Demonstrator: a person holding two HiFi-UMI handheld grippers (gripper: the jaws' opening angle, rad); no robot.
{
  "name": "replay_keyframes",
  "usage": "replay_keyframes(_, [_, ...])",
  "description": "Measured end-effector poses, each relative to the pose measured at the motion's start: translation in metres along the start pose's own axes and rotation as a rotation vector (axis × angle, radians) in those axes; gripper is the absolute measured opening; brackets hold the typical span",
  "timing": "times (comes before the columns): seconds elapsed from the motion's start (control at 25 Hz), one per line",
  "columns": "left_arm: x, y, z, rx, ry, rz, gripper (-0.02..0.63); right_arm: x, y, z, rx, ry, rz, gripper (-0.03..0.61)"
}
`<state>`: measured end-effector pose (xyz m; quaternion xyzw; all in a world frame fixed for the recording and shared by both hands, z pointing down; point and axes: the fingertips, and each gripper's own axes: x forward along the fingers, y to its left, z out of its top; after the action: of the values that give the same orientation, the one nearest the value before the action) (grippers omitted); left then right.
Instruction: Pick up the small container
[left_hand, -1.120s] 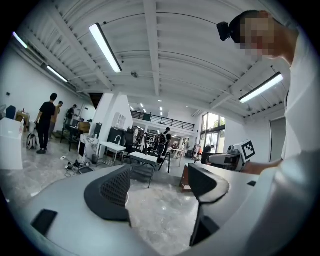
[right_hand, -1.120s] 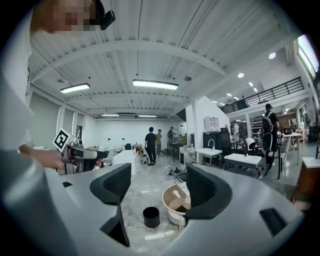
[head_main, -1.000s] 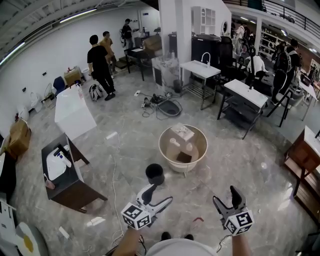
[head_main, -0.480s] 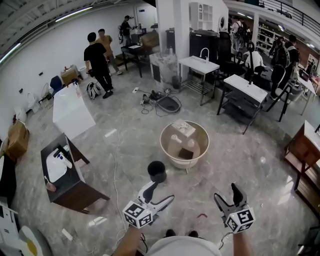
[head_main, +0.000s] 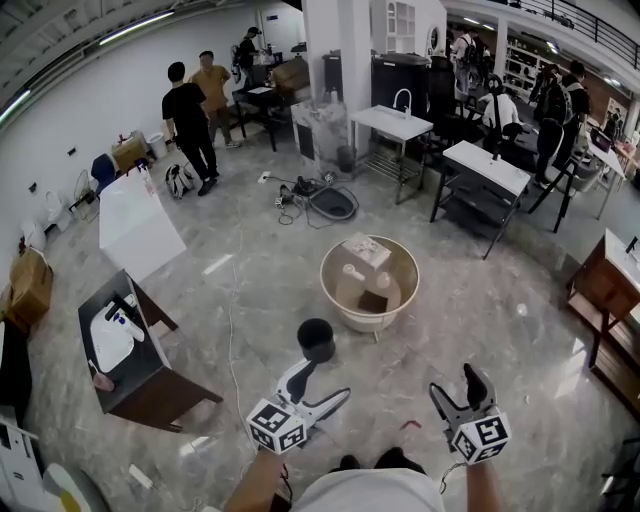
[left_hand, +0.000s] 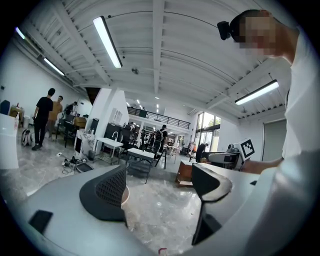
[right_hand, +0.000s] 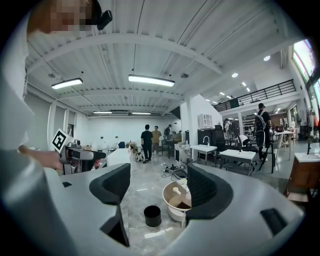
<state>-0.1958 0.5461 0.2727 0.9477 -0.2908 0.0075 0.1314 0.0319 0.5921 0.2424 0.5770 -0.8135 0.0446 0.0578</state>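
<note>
Fingers (left_hand: 107, 197) of your left gripper (head_main: 322, 385) stand wide apart and have just been opening, with only bare floor showing between them; your right gripper (head_main: 456, 385) also has its two jaws spread, pressing on nothing. You have one small container (head_main: 316, 340), a black cylinder, standing upright on the floor just ahead of the left gripper and near one round beige tub (head_main: 345, 318), not touching it. Inside the tub you can see one white box (head_main: 366, 250) and a few pale items too small to tell apart. Both sit on a glossy grey marble floor (head_main: 250, 290) in a large white hall with strip lights overhead. Off to your left is one dark cabinet (head_main: 150, 385) with a white basin on top, and beyond it one slanted white panel (head_main: 135, 225). Two people (head_main: 187, 120) stand together by the far left wall, two white tables (head_main: 392, 122) sit further back on the right, and more people gather behind those
</note>
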Motion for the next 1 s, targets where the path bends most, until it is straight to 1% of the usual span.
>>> replay_keyframes(0.24, [0.005,0.009,0.000,-0.005,0.005,-0.010,0.414,0.005,-0.002,0.000,-0.004,0.015,-0.025,0.368])
replay_keyframes(0.6, [0.032,0.026,0.000,-0.026,0.023,-0.004,0.409,0.030,-0.025,0.000,0.005,0.025,-0.023,0.368])
replay_keyframes(0.8, [0.060,0.042,0.002,-0.031,0.035,0.004,0.408,0.054,-0.049,-0.002,0.014,0.031,-0.014,0.368])
replay_keyframes(1.0, [0.099,0.060,0.010,-0.036,0.049,0.018,0.408,0.086,-0.083,-0.003,0.025,0.043,-0.002,0.368])
